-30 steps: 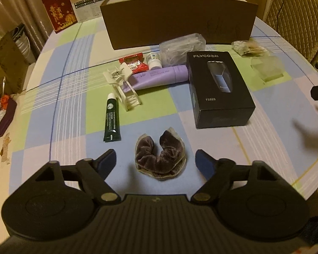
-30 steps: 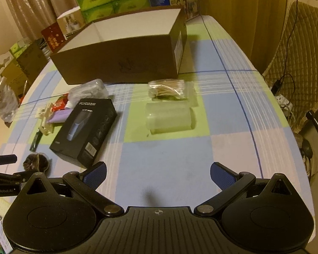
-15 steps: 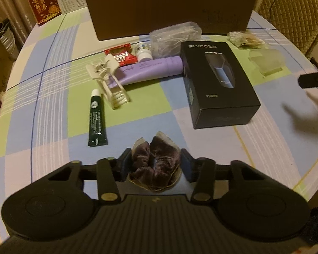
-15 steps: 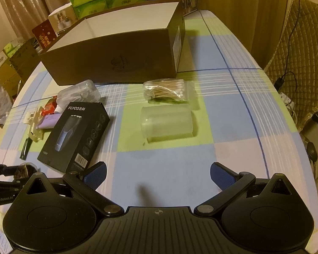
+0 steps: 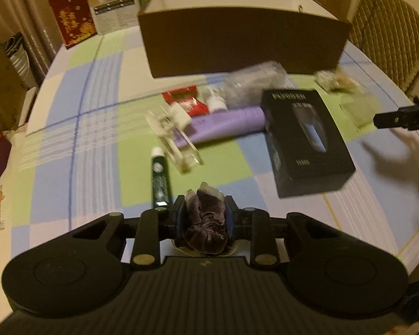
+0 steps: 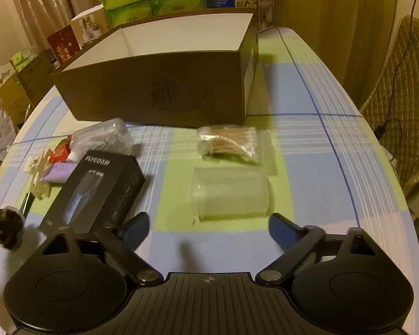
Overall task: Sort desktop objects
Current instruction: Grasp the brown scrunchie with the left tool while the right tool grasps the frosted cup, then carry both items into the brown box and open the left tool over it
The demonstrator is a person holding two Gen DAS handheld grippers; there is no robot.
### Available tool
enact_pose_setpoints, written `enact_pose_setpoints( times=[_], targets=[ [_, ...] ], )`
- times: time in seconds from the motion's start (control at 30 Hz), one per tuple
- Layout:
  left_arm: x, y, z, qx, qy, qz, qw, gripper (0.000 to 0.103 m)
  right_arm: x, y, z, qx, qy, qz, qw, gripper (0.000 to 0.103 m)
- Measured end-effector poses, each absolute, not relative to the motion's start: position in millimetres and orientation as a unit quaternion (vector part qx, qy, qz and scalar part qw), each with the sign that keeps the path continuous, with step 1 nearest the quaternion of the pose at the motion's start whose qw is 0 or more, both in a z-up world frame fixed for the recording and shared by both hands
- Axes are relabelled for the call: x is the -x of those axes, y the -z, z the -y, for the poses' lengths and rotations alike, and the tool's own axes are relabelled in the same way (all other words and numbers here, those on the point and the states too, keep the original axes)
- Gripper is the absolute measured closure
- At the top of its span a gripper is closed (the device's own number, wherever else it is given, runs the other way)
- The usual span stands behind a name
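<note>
Left gripper [image 5: 204, 214] had just been closing and clenched the purple scrunchie [image 5: 206, 224], bunched lengthwise along its fingers, near the tabletop's [image 5: 97, 128] front edge. Right gripper [image 6: 208, 227], jaws apart and just narrowing with nothing between them, faced a frosted cup [image 6: 229, 192] lying sideways; only its view showed the box's [image 6: 164, 95] white inside.

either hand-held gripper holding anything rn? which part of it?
Left hand-held gripper is shut on the dark velvet scrunchie, pads squeezing the bunched fabric from both sides. Right hand-held gripper holds nothing; its jaws have just been closing, with nothing between them.

A home: checked tablecloth [image 6: 307, 167], quilted chair [image 6: 405, 89], curtains [image 6: 42, 0].
</note>
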State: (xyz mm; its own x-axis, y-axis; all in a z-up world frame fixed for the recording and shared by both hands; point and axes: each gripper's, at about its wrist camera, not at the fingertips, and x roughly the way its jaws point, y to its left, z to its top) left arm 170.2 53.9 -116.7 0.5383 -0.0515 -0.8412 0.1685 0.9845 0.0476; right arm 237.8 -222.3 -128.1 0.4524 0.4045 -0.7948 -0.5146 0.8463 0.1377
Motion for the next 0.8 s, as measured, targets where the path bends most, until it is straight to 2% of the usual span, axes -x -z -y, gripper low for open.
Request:
enact_pose_setpoints(
  times=[0.33, 0.4, 0.53, 0.8],
  targets=[
    [-191.5, 104.2, -69.6, -0.052, 0.051, -0.470, 0.880, 0.079, -273.2, 139.1, 216.4, 0.070, -0.262, -0.447, 0.852, 0.016],
    [-194.5, 103.2, -71.0, -0.053, 0.051, -0.469, 0.880, 0.079, -277.9, 142.6, 214.8, 0.071, -0.260, -0.452, 0.851, 0.019],
    [-200.0, 101.2, -72.0, -0.057, 0.055, -0.466, 0.881, 0.078, -282.0, 147.4, 211.2, 0.081, -0.260, -0.455, 0.848, 0.034],
    [-206.6, 94.3, -69.5, -0.065, 0.068, -0.460, 0.883, 0.078, -273.5, 138.4, 209.4, 0.086, -0.271, -0.453, 0.845, 0.034]
  ],
)
